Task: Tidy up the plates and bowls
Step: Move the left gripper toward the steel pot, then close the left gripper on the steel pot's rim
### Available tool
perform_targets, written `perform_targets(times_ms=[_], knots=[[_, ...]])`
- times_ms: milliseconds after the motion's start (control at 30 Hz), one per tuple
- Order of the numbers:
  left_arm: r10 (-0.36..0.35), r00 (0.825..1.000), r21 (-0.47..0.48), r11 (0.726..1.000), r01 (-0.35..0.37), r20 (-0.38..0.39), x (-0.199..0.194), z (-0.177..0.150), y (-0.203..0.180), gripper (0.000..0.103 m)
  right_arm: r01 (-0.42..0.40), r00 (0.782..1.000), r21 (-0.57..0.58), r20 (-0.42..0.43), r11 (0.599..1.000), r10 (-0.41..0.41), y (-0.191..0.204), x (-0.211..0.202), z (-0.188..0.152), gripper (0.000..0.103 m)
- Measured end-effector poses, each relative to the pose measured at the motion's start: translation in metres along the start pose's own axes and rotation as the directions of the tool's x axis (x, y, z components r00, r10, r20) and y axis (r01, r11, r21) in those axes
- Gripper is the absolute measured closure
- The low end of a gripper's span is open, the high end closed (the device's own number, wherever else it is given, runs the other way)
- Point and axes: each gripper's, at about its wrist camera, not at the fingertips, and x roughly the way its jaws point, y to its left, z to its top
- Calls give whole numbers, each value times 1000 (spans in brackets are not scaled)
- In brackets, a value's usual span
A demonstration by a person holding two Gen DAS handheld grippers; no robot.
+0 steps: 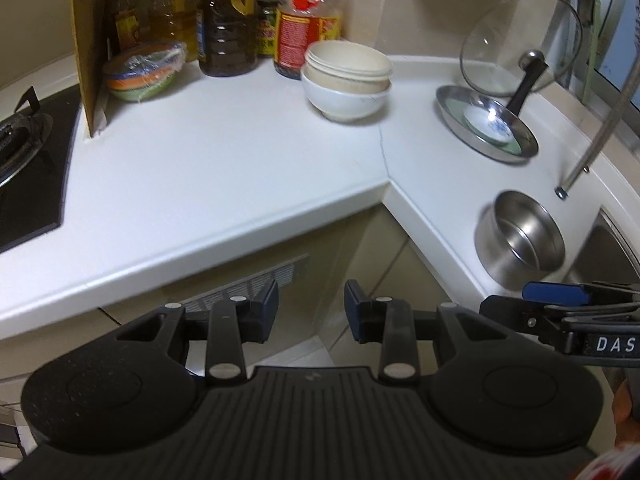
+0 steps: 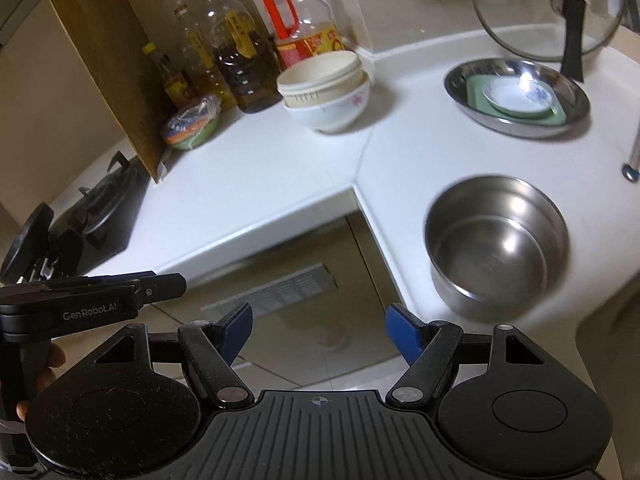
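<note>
Your stacked bowls (image 1: pixel 347 80) sit near the back of the white tabletop (image 1: pixel 224 176), just in front of the oil bottles (image 1: pixel 228 28): cream bowls nested in a larger white one. From your right wrist view you can see a flower print on that white bowl's side (image 2: pixel 326 92), which the left wrist view does not show. To their right a shallow steel dish (image 2: pixel 516 96) holds a pale green square plate (image 2: pixel 476 92) with a small blue-patterned saucer (image 2: pixel 520 98) on top; the left view shows only a sliver of the green plate. A glass lid (image 1: pixel 520 40) leans upright behind the dish. Nearer you, close to the tabletop's edge, stands an empty steel bowl (image 2: pixel 496 240), large in the right view and smaller at the side in the left.

A wrapped stack of coloured bowls (image 1: pixel 144 70) rests beside a cardboard sheet (image 1: pixel 90 48), with the gas hob (image 1: pixel 24 152) beyond it.

Your left tongs (image 1: pixel 311 312) hang released over the cabinet front, nothing between the pads. Your right tongs (image 2: pixel 318 332) are also released and empty, spread wider. Each view catches the other tongs side-on at its edge, and only the right view shows your fingers around the left handle (image 2: pixel 44 376).
</note>
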Motion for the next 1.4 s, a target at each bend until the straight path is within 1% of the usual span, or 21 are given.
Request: perform_targets(times_ms=[300, 567, 900, 1100, 1200, 1300, 1400], knots=[[-56, 998, 51, 997, 58, -25, 1, -15, -33, 71, 50, 999, 39, 3, 998, -50, -21, -23, -20, 29], [-98, 995, 101, 990, 102, -36, 6, -18, -61, 71, 108, 994, 83, 23, 991, -111, -42, -42, -31, 29], [-131, 991, 157, 978, 134, -27, 17, -13, -91, 71, 185, 980, 142, 43, 972, -193, -74, -53, -34, 29], [-151, 988, 185, 971, 152, -18, 24, -8, -109, 71, 214, 972, 154, 59, 965, -226, -90, -58, -33, 30], [-159, 987, 191, 969, 158, -12, 30, -3, -116, 71, 226, 967, 168, 81, 960, -242, -98, -60, -30, 30], [-172, 985, 187, 967, 171, -9, 36, 2, -124, 71, 226, 962, 187, 110, 956, -249, -104, -61, -25, 32], [-189, 982, 179, 966, 186, -1, 42, 8, -130, 71, 216, 959, 205, 138, 954, -247, -109, -59, -17, 39]])
